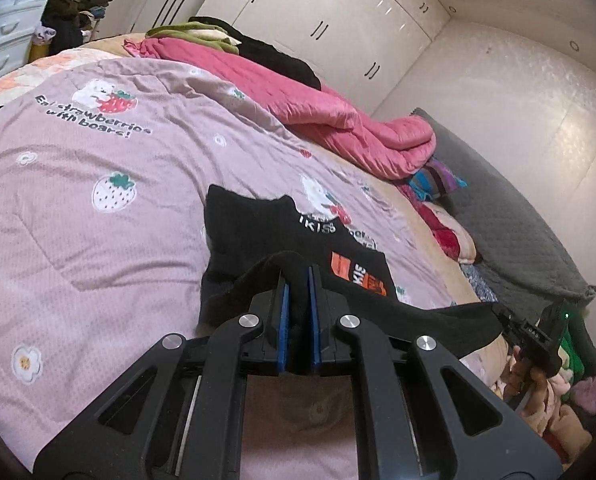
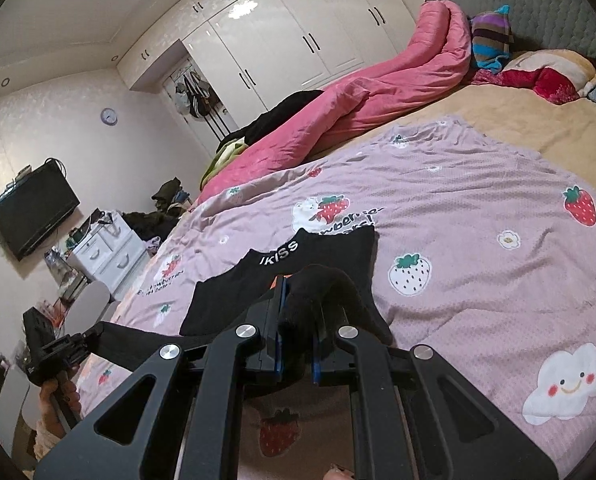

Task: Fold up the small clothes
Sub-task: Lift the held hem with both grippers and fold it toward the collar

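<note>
Your left tool (image 1: 297,280) is closed on a fold of the black garment (image 1: 258,232), the cloth pinched between its 2 blue pads (image 1: 284,312). Your right tool (image 2: 298,296) likewise grips a bunched black edge of the same garment (image 2: 330,256) between its blue-lined fingers.

The garment lies partly on the pink strawberry-print blanket (image 1: 98,200) that covers the bed, its far part flat on the blanket, its near edge lifted and stretched between your 2 tools. White lettering shows along 1 band; an orange printed patch (image 1: 358,276) shows in the left wrist view.

In the left wrist view, your right tool (image 1: 502,314) appears at the right edge, held by a hand (image 1: 530,376), with a black strip of cloth running to it. In the right wrist view, your left tool (image 2: 90,334) appears at the lower left, also holding a stretched strip.

Beyond the garment, a rolled pink quilt (image 2: 362,100) lies along the bed's far side, before white wardrobe doors (image 2: 298,40).
</note>
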`<state>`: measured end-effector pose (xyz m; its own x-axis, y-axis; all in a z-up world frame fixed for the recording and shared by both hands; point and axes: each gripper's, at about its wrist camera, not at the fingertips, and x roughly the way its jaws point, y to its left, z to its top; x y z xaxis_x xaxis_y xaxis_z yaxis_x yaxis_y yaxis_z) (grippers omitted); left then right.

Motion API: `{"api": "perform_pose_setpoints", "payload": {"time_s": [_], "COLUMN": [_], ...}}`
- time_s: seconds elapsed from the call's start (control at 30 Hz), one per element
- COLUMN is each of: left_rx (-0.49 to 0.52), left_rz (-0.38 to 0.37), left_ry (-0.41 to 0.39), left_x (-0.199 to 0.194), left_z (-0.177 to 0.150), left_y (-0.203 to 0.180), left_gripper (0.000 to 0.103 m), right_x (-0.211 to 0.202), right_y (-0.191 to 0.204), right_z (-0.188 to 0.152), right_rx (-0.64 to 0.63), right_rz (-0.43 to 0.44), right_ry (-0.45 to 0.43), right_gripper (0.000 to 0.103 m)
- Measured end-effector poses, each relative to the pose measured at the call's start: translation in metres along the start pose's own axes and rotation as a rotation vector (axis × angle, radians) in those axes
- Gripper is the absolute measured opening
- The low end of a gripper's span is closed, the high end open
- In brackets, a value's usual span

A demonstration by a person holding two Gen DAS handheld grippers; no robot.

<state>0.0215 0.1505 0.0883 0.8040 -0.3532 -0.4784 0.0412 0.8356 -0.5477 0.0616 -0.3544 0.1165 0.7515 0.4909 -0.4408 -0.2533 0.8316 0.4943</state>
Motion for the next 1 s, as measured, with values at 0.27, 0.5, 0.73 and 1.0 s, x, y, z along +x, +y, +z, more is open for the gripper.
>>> {"api": "perform_pose_setpoints", "payload": {"time_s": [0.27, 0.5, 0.73, 1.0], "left_rx": [-0.011, -0.001, -0.004, -0.007], "left_rz": [0.011, 0.026, 0.035, 0.058], "left_ry": [-0.024, -0.032, -0.033, -0.037], "left_x": [0.008, 0.015, 0.021, 0.035], "left_z": [0.01, 0.014, 0.021, 0.03], "left_y": [0.003, 0.003, 0.005, 0.008], "left_gripper": [0.003, 0.003, 0.003, 0.003], "right_x": [0.011, 0.019, 0.026, 0.047], "right_y": [-0.004, -0.003, -0.002, -0.003], "right_z": [0.005, 0.008, 0.012, 0.021], "right_rx": [0.017, 0.005, -0.002, -0.017], "right_rz": [-0.002, -0.013, -0.023, -0.058], "right_ry": [-0.015, -0.02, -0.019, -0.015], "right_gripper": [0.009, 0.009, 0.009, 0.009]}}
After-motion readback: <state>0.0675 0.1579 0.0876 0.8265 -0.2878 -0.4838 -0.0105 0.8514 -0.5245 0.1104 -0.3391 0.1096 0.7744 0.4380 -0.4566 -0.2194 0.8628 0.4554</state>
